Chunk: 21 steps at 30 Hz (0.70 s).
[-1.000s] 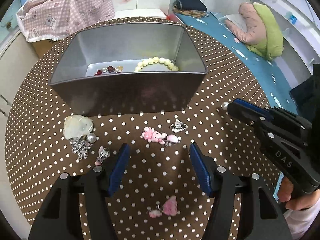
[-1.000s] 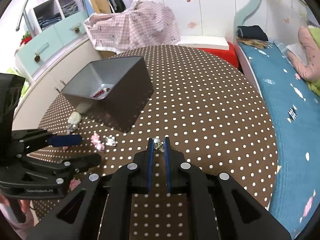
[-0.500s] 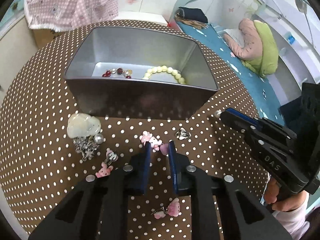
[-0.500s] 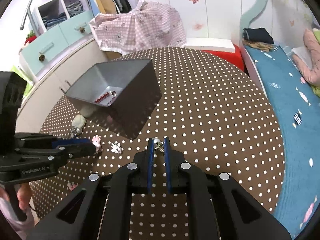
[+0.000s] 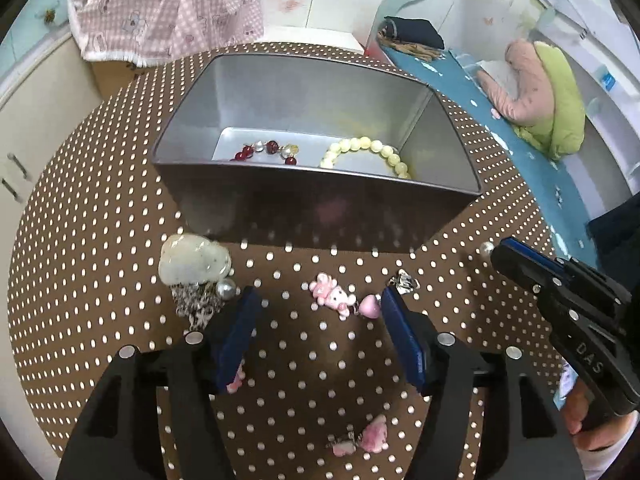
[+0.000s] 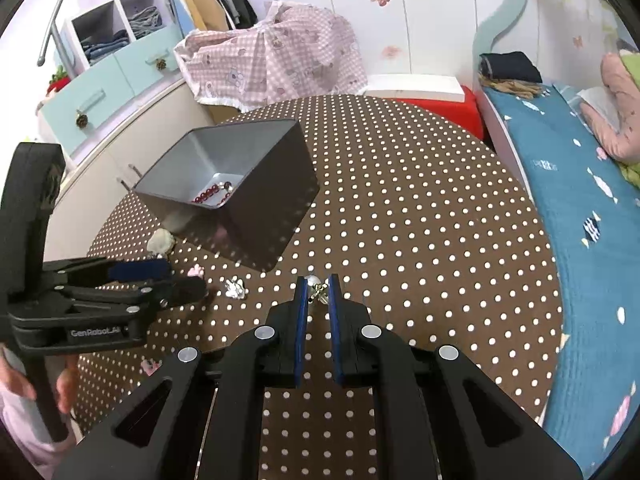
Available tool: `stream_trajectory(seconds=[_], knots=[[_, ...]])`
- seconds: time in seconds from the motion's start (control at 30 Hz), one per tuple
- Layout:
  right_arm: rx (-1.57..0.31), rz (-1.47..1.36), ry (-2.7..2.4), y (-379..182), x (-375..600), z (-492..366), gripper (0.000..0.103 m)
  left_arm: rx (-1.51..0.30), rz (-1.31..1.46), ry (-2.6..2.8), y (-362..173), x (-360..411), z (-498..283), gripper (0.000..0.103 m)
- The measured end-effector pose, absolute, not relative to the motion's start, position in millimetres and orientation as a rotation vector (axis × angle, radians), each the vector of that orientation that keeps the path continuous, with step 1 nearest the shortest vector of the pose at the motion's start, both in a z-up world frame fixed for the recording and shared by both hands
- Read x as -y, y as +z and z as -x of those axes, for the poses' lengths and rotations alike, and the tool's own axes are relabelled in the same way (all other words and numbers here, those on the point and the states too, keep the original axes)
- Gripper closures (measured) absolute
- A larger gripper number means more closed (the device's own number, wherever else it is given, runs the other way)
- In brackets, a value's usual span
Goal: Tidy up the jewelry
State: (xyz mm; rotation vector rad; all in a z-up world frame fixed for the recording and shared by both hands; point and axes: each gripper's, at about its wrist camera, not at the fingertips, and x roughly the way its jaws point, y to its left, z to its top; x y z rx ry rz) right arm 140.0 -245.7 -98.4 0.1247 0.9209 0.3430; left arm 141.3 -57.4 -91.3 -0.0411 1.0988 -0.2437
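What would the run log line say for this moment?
left gripper: open, around pink charm | right gripper: shut on pearl earring | tin box: two bracelets inside

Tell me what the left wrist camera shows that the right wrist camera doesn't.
Only the left wrist view shows the pale yellow bead bracelet in the grey metal box and the pink cat charm between the open left tongs. Only the right wrist view shows the small silver pearl earring pinched in the right tongs. Both show the box, the red bead bracelet and the brown polka-dot tablecloth.
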Motion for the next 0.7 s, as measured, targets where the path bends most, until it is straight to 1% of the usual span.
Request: stream_trajectory(seconds=[0.07, 0.1, 0.13, 0.17, 0.2, 0.27, 0.43, 0.7], knots=[[-0.925, -0.119, 0.345, -101, 244, -140, 0.092, -1.093, 0.013, -0.261, -92, 66, -143, 0.046], [-0.928, -0.119, 0.347, -102, 244, -140, 0.092, -1.092, 0.005, -0.292, -92, 69, -142, 0.059], [-0.930, -0.120, 0.349, -103, 243, -140, 0.092, -1.103, 0.013, -0.330, -92, 71, -141, 0.069], [-0.932, -0.119, 0.350, -104, 243, -140, 0.092, -1.131, 0.038, -0.379, -92, 74, -142, 0.091], [-0.933, -0.118, 0.349, -104, 243, -140, 0.092, -1.149, 0.048, -0.388, -93, 75, -141, 0.094], [-0.934, -0.120, 0.352, -104, 243, -140, 0.092, -1.106, -0.036, -0.331, -91, 81, -140, 0.094], [-0.926, -0.123, 0.357, -102, 242, -138, 0.092, -1.140, 0.033, -0.356, -94, 75, -147, 0.094], [-0.919, -0.128, 0.351, -97, 244, -136, 0.092, -1.112, 0.036, -0.365, -79, 62, -130, 0.094]])
